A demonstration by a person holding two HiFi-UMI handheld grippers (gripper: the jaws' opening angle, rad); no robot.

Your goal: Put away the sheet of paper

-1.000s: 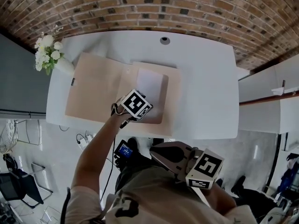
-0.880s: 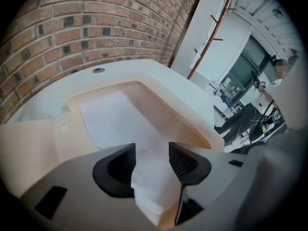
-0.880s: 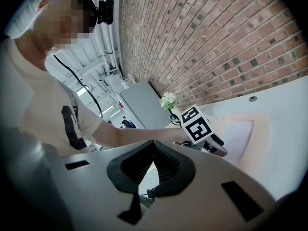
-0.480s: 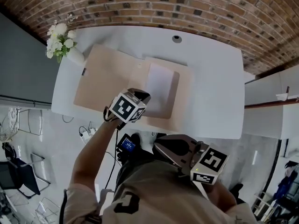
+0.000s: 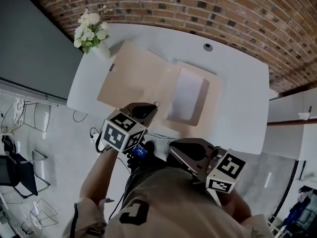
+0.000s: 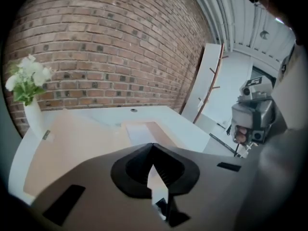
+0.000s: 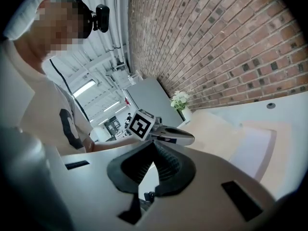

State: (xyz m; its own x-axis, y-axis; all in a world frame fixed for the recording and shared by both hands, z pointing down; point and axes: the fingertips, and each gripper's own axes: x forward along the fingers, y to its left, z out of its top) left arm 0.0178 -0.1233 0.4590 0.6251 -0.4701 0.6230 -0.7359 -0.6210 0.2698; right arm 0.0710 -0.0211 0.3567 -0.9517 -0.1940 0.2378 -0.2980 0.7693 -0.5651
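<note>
Sheet of paper lies in the open folder's right half, ready for covering. Left gripper, jaws just closed on nothing, and right gripper, shut empty, hang clear nearby.

We see bright, even indoor light, glare whitening the table, ceiling strip lights glowing, our gripper views fisheye-bent, corners dark, close foreground soft.

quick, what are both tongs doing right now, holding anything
left tongs: closed, have just been closing, nothing between them
right tongs: closed, holding nothing
</note>
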